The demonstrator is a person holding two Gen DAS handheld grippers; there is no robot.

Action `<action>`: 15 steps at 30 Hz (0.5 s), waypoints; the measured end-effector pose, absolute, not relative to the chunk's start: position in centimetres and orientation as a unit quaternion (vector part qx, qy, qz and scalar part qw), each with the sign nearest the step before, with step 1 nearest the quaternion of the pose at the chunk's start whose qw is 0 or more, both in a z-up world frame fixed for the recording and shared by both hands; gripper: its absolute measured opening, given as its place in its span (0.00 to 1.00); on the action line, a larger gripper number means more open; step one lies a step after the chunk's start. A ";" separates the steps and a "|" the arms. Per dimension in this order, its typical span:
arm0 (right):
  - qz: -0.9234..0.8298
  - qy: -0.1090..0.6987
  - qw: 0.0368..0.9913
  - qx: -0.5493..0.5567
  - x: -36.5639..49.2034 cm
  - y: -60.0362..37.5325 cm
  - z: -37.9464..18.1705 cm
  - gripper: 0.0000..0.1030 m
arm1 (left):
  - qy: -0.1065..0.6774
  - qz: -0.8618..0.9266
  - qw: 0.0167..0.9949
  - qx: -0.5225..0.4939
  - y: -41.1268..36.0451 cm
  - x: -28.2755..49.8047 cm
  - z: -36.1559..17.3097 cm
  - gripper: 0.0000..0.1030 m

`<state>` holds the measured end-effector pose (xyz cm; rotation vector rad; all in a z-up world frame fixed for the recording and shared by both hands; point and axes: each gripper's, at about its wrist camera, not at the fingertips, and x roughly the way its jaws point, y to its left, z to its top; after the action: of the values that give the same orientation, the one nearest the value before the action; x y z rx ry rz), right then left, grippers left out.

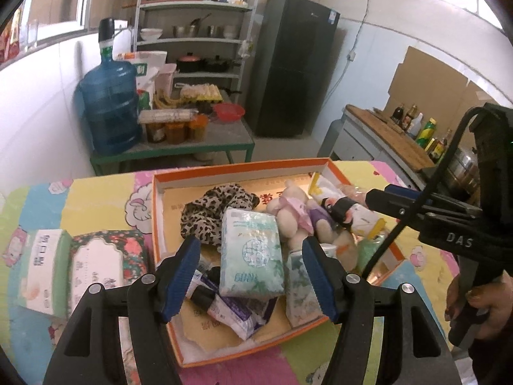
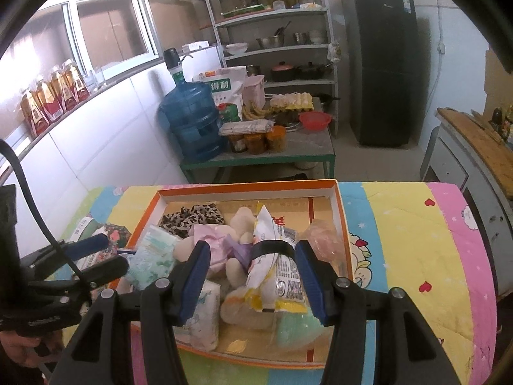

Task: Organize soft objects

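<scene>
Lying piled inside a shallow orange-rimmed box (image 1: pixel 157 211) on the patterned cloth: a leopard-print fabric piece (image 1: pixel 214 208) crumpled at the far left corner; a pale green tissue pack (image 1: pixel 251 253) tilting across the middle; a cream plush toy (image 1: pixel 288 215) in pink and purple sprawling beside it; a white-and-yellow snack bag (image 2: pixel 275 276) cinched by a black band, leaning on the toy. Resting outside the box, left of it, side by side: two tissue packs, one green-edged (image 1: pixel 45 266), one floral (image 1: pixel 102 263).
</scene>
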<state>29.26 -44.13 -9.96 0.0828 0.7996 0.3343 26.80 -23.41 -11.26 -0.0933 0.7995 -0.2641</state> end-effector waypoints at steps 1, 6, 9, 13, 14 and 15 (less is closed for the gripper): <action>0.160 0.386 0.908 0.038 29.0 -44.0 -9.9 0.54 | 0.385 -0.130 0.912 -0.045 -23.3 26.5 -11.0 0.66; 0.135 0.374 0.917 0.029 26.8 -43.5 -8.7 0.54 | 0.354 -0.168 0.919 -0.049 -22.3 23.6 -8.6 0.66; 0.120 0.364 0.923 0.023 25.3 -42.8 -7.9 0.54 | 0.334 -0.178 0.925 -0.047 -21.3 21.6 -7.4 0.66; 0.102 0.352 0.930 0.031 22.6 -41.5 -6.7 0.54 | 0.317 -0.156 0.935 -0.035 -19.0 19.0 -6.1 0.66; 0.096 0.347 0.932 0.030 21.7 -41.1 -6.3 0.54 | 0.315 -0.149 0.937 -0.035 -18.4 18.5 -5.9 0.66; 0.088 0.343 0.935 0.030 20.8 -40.6 -6.0 0.54 | 0.313 -0.141 0.938 -0.036 -17.6 17.8 -5.6 0.66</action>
<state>20.80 -40.65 -6.05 0.0606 0.7014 0.1806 17.78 -17.65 -5.56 -0.0739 0.6401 -0.2870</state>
